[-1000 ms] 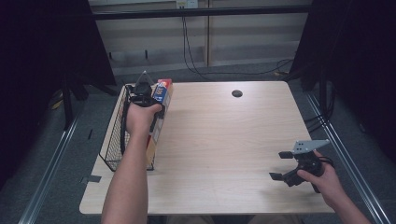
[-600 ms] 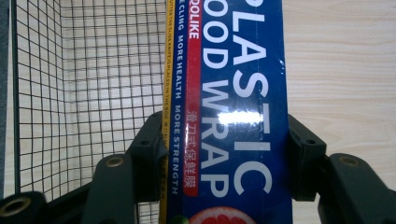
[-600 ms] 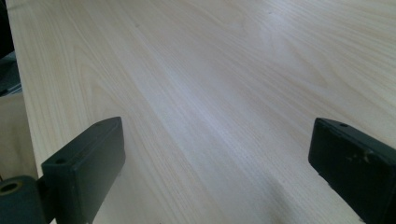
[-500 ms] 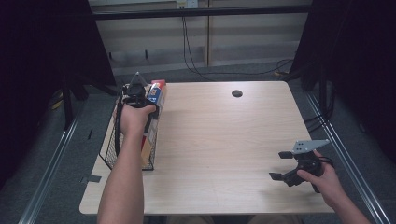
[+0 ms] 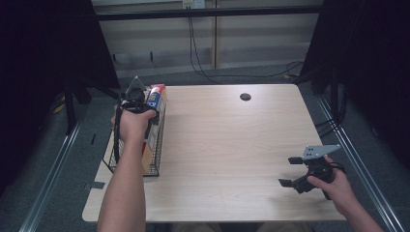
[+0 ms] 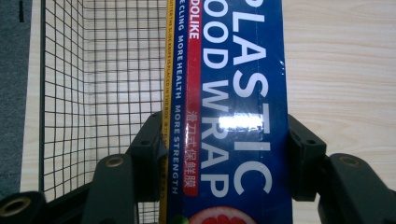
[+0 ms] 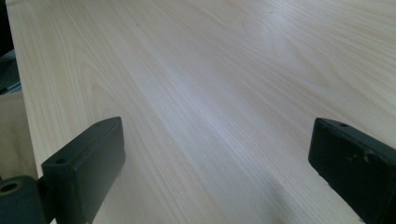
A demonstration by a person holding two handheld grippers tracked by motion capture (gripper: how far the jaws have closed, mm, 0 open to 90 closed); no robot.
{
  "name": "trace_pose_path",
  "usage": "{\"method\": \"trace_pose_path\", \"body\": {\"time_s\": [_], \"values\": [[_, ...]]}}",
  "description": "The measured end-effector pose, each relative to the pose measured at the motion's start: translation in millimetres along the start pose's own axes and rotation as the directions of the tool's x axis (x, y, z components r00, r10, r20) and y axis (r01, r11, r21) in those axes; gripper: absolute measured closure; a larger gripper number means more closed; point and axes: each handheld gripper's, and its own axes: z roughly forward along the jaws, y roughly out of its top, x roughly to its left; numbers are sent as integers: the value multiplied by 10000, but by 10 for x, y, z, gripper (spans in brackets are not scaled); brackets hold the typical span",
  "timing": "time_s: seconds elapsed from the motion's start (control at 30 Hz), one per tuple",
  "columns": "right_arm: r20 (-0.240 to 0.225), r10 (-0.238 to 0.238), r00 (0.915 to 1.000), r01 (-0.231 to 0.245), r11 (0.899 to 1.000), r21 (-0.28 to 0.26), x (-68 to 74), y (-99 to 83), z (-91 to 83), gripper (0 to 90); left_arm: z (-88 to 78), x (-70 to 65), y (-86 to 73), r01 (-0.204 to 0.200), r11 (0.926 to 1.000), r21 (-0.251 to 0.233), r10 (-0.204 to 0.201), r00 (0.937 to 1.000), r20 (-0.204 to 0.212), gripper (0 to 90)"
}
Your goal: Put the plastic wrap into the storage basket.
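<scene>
Left gripper view: plastic wrap box (image 6: 233,112) clamped between the jaws of the left gripper (image 6: 224,154), sitting at the wire basket's (image 6: 93,84) right-hand edge, half over the table (image 6: 345,70). High view: box (image 5: 155,99) stands along the basket's (image 5: 153,170) right wall. Grasp done; box probably not yet seated or released. Right gripper (image 5: 296,172) idle near table front-right, jaws wide apart, holding nothing.

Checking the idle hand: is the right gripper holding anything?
No, the right gripper has its fingers wide apart over the bare table.

Bare forearms; 2 black tools (image 5: 136,99), grey plates.
</scene>
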Motion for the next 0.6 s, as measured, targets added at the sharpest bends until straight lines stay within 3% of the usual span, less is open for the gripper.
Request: {"method": "trace_pose_path", "body": {"time_s": [0.27,0.6], "values": [[14,11,10000,-11,10000,-7,-2,0,-3,37,14,72,-14,-76,9999,88,77,9999,-125,434],[5,-10,10000,10,10000,32,1,1,4,37,25,123,-34,135,9999,66,-134,9999,-75,433]]}}
